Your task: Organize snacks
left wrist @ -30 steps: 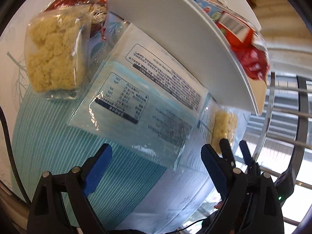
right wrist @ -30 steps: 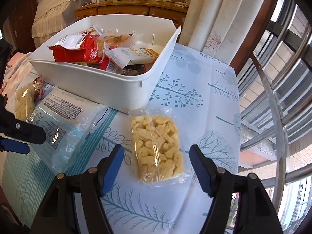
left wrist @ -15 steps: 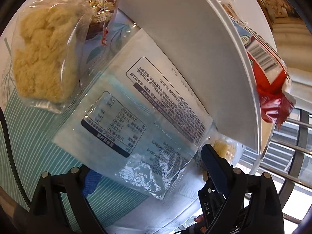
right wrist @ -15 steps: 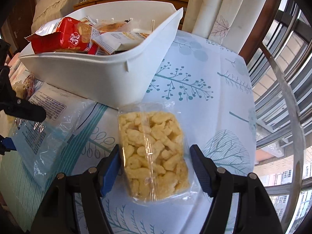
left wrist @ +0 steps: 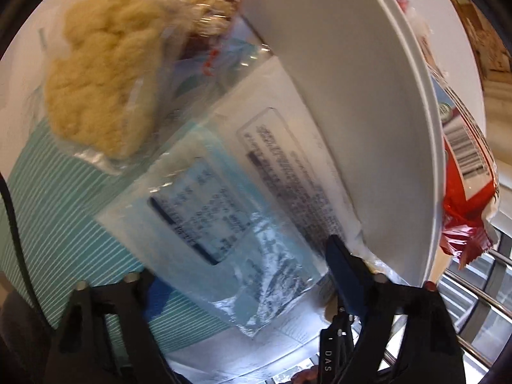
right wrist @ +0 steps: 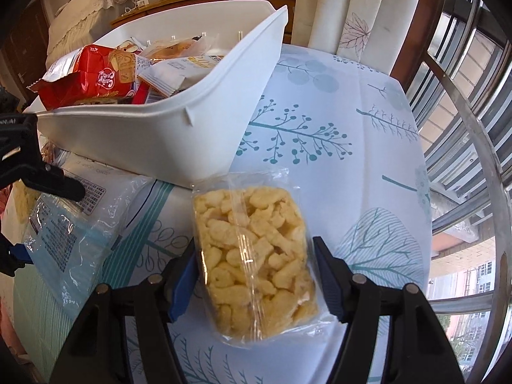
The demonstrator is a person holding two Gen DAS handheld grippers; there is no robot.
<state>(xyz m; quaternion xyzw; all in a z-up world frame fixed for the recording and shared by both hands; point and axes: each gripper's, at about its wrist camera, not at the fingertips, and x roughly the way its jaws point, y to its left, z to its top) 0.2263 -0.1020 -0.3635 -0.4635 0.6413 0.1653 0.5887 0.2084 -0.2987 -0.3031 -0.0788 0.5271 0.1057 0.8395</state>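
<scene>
The right gripper (right wrist: 256,275) has its fingers (right wrist: 184,283) spread wide apart on either side of a clear packet of yellow puffed snacks (right wrist: 254,262), which lies flat on the tabletop (right wrist: 336,121) just in front of the near corner of the white bin (right wrist: 153,137). The fingers flank the packet closely; whether they touch its wrapper cannot be told.

The white bin stands on the tree-patterned cloth toward the far left part of the tabletop and holds a heap of snacks, among them a red biscuit pack (right wrist: 96,80) leaning at its left end and a white packet (right wrist: 179,70) beside it.

The left gripper (left wrist: 243,275) also has its fingers apart, set around the near end of a pale blue printed bag (left wrist: 204,211) that lies on the tabletop against the bin's outer wall (left wrist: 345,96). The left finger sits partly under the bag's edge and the right finger (left wrist: 345,272) lies at its other side, close to the bin wall. This view is blurred, so contact cannot be judged. Beyond the blue bag lies another clear packet of pale yellow crumbly snack (left wrist: 102,73), and a red wrapper (left wrist: 464,211) hangs over the bin's rim.
</scene>
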